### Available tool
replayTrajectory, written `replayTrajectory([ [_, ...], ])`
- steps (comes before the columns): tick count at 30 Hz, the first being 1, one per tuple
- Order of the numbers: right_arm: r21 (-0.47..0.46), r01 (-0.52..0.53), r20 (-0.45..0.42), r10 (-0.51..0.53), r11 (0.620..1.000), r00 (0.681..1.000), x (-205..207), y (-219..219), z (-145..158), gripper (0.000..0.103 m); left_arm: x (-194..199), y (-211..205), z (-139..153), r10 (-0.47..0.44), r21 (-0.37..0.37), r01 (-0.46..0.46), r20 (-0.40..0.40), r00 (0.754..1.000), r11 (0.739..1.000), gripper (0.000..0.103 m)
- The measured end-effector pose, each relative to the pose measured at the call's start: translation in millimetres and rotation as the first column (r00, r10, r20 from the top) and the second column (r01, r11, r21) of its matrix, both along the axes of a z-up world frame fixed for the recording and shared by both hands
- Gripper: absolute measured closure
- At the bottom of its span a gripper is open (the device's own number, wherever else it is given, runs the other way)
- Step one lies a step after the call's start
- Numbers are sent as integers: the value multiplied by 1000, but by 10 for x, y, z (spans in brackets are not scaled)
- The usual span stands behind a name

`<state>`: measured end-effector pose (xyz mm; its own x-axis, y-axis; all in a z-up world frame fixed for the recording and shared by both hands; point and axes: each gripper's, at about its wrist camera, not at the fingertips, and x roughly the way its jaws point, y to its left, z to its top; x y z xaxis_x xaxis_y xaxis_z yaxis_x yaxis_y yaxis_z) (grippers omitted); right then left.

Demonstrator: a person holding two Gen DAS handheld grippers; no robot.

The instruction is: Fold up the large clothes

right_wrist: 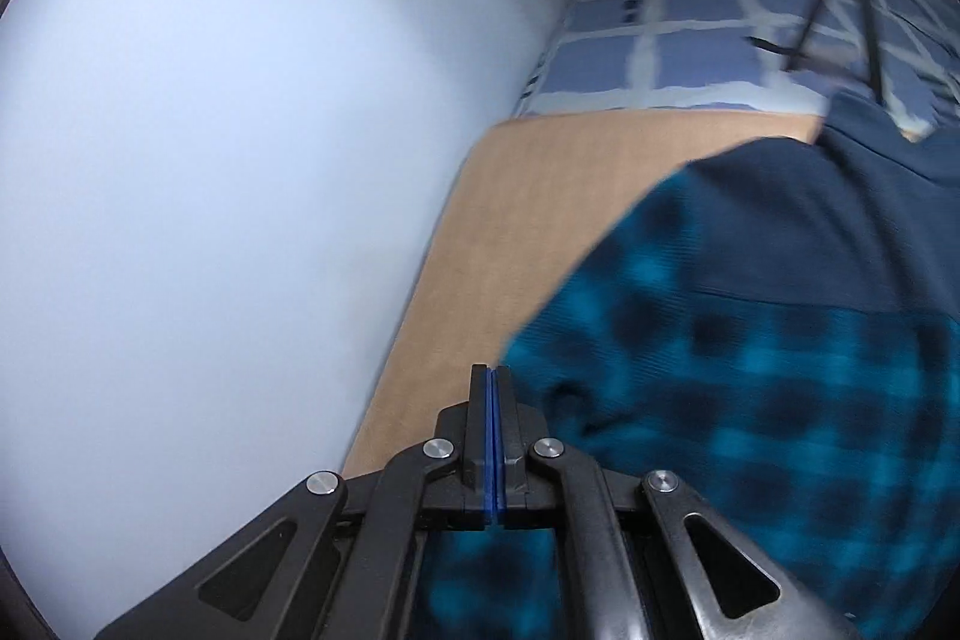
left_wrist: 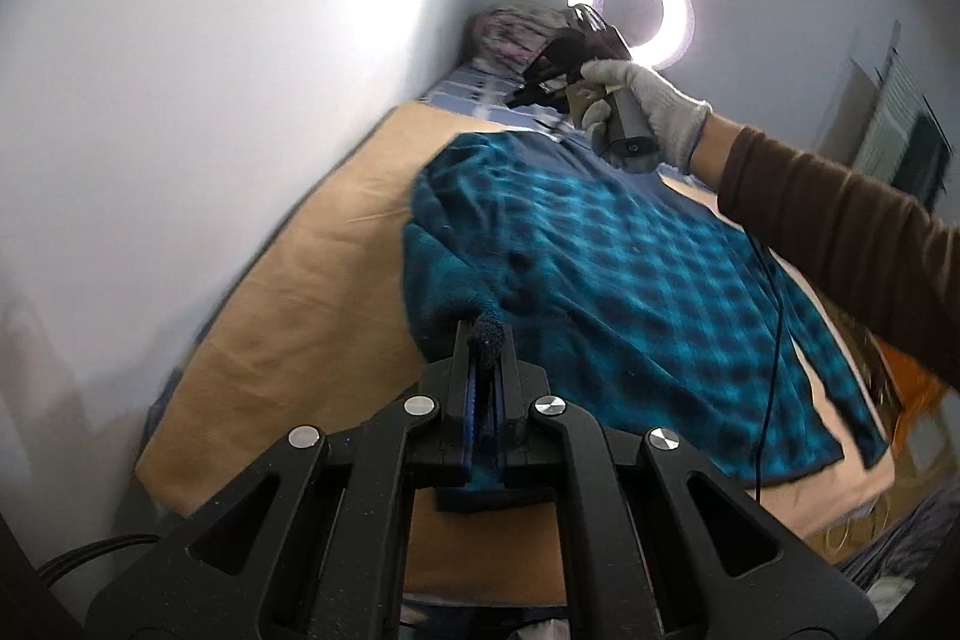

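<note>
A large teal and dark blue checked fleece garment (left_wrist: 630,274) lies spread on a tan sheet (left_wrist: 300,304) on a bed. My left gripper (left_wrist: 487,334) is shut on a fold of the garment's near edge, and fleece bulges out between its tips. My right gripper (right_wrist: 492,376) is shut with nothing between its fingers; it hovers above the garment's far left part (right_wrist: 750,370). In the left wrist view the right gripper (left_wrist: 528,97) is held by a gloved hand above the garment's far end.
A pale wall (left_wrist: 180,100) runs along the bed's left side. A blue checked bedsheet (right_wrist: 690,28) and a patterned pillow (left_wrist: 516,34) lie at the far end. A ring light (left_wrist: 630,10) glows behind. A black cable (left_wrist: 774,328) hangs across the garment.
</note>
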<state>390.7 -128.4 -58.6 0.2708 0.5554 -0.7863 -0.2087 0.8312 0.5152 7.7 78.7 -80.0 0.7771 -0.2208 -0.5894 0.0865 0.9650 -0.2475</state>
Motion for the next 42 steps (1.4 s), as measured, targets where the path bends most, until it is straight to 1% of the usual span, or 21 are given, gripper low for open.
replayTrajectory([
  [2,-40,-29,1,29,999,1000,-87,-81,29,98,-9,-44,-14,-19,1,19,-3,1000,1000,101],
  [4,-53,-58,-21,57,997,998,-156,-6,21,77,-11,-63,-27,-22,-4,22,-8,1000,1000,101],
  [5,-42,-79,-33,78,996,996,-147,42,1,62,-14,-55,-26,-18,-8,18,-9,1000,1000,101],
  [6,-42,-116,-39,114,992,993,-169,161,-17,58,-10,-52,-15,-15,-10,15,-8,1000,1000,101],
  [11,-156,-297,-101,284,942,954,-363,955,-268,58,2,33,-16,3,-28,-3,-10,1000,1000,101],
  [13,-235,-329,-108,312,914,944,-404,1227,-388,60,15,87,-37,15,-42,-15,-20,1000,999,101],
  [17,-337,-326,-156,289,883,945,-362,1530,-642,64,27,178,-54,36,-61,-37,-24,999,997,101],
  [19,-388,-325,-151,288,863,946,-347,1606,-715,73,38,221,-57,47,-70,-49,-24,999,996,101],
  [20,-421,-328,-148,293,846,945,-345,1650,-777,93,46,251,-66,55,-73,-56,-28,998,996,101],
  [21,-440,-331,-144,298,835,943,-347,1669,-815,103,57,270,-80,58,-75,-61,-32,998,995,101],
  [22,-451,-328,-130,302,830,944,-351,1671,-835,103,62,290,-91,63,-77,-65,-36,997,995,101],
  [24,-424,-298,-97,285,855,954,-349,1610,-785,103,57,315,-91,69,-80,-72,-35,997,994,101],
  [29,-280,-215,-6,222,936,975,-301,1237,-291,103,40,268,-53,53,-62,-54,-8,999,997,101],
  [32,-197,-210,-14,211,958,977,-282,1066,-102,103,34,209,-61,39,-52,-39,-6,999,998,101],
  [33,-193,-230,-28,229,954,973,-290,1057,-80,96,32,191,-64,34,-54,-35,-8,999,998,101],
  [34,-199,-248,-54,242,948,969,-289,1061,-96,84,35,187,-64,34,-54,-35,-9,999,998,101],
  [35,-196,-264,-85,252,944,964,-308,1062,-138,53,23,177,-56,34,-53,-34,-4,999,998,101],
  [36,-191,-289,-126,269,938,955,-342,1116,-196,42,25,176,-45,33,-52,-33,1,999,998,101],
  [37,-204,-310,-140,286,928,948,-398,1191,-235,44,25,175,-34,32,-50,-32,5,999,998,101],
  [39,-267,-349,-159,316,898,935,-423,1288,-345,59,42,170,-24,25,-55,-25,8,1000,998,101],
  [42,-345,-376,-198,325,860,925,-476,1469,-542,66,3,182,-14,16,-51,-16,8,1000,999,101],
])
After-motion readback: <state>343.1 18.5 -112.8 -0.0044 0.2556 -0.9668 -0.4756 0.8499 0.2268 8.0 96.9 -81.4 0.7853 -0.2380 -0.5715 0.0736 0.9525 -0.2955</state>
